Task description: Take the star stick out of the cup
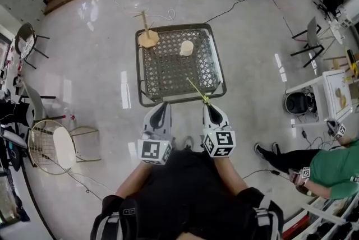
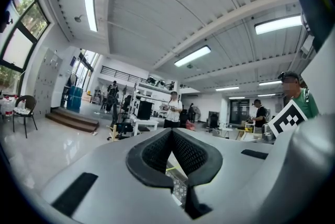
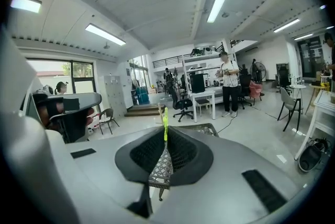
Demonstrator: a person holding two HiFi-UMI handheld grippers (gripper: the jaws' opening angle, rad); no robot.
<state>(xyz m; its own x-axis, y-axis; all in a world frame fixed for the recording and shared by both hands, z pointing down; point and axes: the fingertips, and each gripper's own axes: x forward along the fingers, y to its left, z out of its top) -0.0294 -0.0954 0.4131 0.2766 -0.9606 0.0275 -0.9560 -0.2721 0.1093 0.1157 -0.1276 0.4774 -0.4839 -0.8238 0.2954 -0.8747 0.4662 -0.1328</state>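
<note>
A thin yellow-green star stick [image 1: 197,91] slants over the near right corner of the lattice table [image 1: 210,73], clear of the cream cup [image 1: 186,47] that stands farther back on the table. My right gripper [image 1: 208,105] is shut on the stick's near end. In the right gripper view the stick [image 3: 165,125] rises from between the closed pads of the right gripper [image 3: 164,140]. My left gripper [image 1: 162,105] hovers beside it at the table's near edge. In its own view the left gripper [image 2: 171,134] has its pads together with nothing in them.
A wooden stand with an upright rod [image 1: 148,36] sits at the table's back left. A wire chair [image 1: 53,146] is on the floor to the left. A seated person in green [image 1: 331,169], a white desk [image 1: 335,90] and a black bin [image 1: 295,103] are to the right.
</note>
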